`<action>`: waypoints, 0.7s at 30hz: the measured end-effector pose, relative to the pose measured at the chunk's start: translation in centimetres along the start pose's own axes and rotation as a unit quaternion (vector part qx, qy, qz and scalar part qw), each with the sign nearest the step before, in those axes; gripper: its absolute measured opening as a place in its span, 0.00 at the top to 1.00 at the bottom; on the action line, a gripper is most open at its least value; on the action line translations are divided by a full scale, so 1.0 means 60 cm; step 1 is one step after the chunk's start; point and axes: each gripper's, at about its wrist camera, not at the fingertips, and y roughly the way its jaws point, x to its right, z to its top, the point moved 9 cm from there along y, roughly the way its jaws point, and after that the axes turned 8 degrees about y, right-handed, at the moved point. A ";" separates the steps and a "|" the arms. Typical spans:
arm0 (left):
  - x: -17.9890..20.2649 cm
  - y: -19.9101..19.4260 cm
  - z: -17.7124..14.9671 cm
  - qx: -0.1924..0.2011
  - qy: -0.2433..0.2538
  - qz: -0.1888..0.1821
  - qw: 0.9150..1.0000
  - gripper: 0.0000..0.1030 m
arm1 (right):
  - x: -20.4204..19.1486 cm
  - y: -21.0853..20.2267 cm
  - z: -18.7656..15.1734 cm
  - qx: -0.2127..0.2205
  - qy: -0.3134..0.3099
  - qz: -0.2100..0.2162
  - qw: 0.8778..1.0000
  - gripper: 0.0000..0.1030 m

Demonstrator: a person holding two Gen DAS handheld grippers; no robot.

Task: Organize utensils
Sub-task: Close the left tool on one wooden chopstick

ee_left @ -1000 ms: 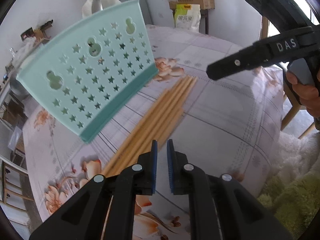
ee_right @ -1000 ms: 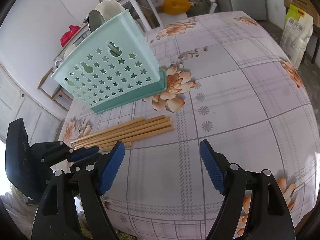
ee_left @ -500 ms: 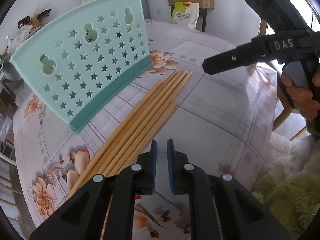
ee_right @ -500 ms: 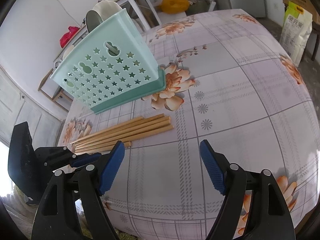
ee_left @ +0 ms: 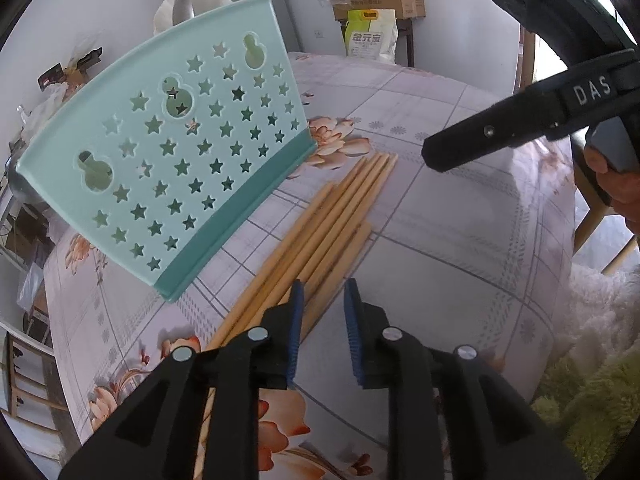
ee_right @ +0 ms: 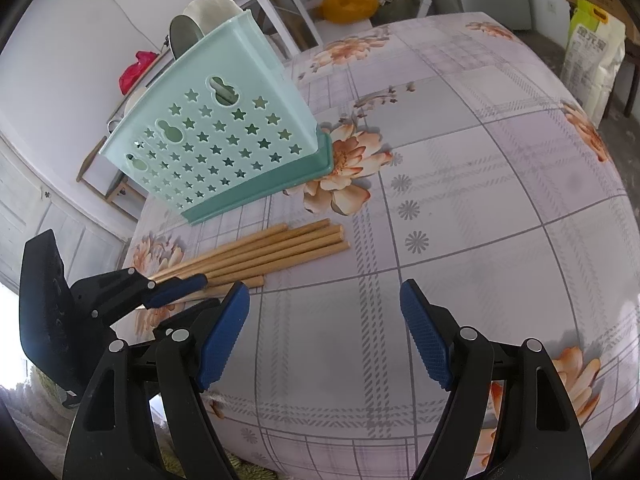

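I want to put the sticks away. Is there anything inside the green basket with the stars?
The green basket looks empty through its star holes, though its wall hides the inside's lowest part. All the chopsticks lie outside it on the table.

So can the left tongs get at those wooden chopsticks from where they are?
Probably yes. The left tongs hang right over the near ends of the chopsticks, their jaws just opening with nothing between them yet, and the teal holder stands off to the side.
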 end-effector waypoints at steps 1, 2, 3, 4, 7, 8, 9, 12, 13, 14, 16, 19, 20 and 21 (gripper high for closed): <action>0.001 0.001 0.001 0.000 0.001 -0.001 1.000 0.80 | 0.000 0.001 0.000 -0.001 0.000 0.000 1.000 0.29; 0.002 0.002 0.002 0.001 0.002 -0.002 1.000 0.80 | 0.001 0.003 -0.001 -0.003 0.001 0.000 1.000 0.29; 0.004 0.002 0.003 0.001 0.005 -0.003 1.000 0.80 | 0.001 0.004 -0.001 -0.004 0.001 0.001 1.000 0.29; 0.004 0.005 0.004 0.001 0.007 -0.002 1.000 0.80 | 0.000 0.005 -0.002 -0.005 0.001 0.001 1.000 0.29; 0.010 0.003 0.004 -0.005 0.008 -0.013 1.000 0.82 | 0.002 0.007 -0.002 -0.007 0.003 0.001 1.000 0.29; 0.013 0.003 0.004 -0.005 0.007 -0.018 1.000 0.82 | 0.003 0.008 -0.001 -0.008 0.004 0.002 1.000 0.29; 0.016 0.002 0.003 -0.007 0.004 -0.023 1.000 0.82 | 0.004 0.009 -0.001 -0.008 0.005 0.001 1.000 0.29; 0.033 -0.005 0.001 -0.013 -0.002 -0.036 0.999 0.82 | 0.007 0.011 0.000 -0.010 0.008 0.002 1.000 0.29; 0.038 -0.007 0.000 -0.015 -0.003 -0.039 0.999 0.82 | 0.009 0.011 0.000 -0.010 0.010 0.003 1.000 0.29; 0.043 -0.009 0.000 -0.016 -0.002 -0.040 0.999 0.82 | 0.009 0.012 0.000 -0.010 0.010 0.004 1.000 0.29; 0.049 -0.008 0.001 -0.020 0.005 -0.034 0.999 0.82 | 0.010 0.012 0.000 -0.010 0.012 0.007 1.000 0.28; 0.053 -0.004 0.009 -0.022 0.016 -0.022 0.999 0.80 | 0.011 0.013 0.002 -0.009 0.012 0.011 1.000 0.28; 0.056 0.001 0.014 -0.024 0.019 -0.020 0.999 0.80 | 0.012 0.013 0.002 -0.009 0.013 0.013 1.000 0.28; 0.058 0.003 0.019 -0.024 0.022 -0.019 0.999 0.80 | 0.012 0.013 0.002 -0.009 0.015 0.016 1.000 0.27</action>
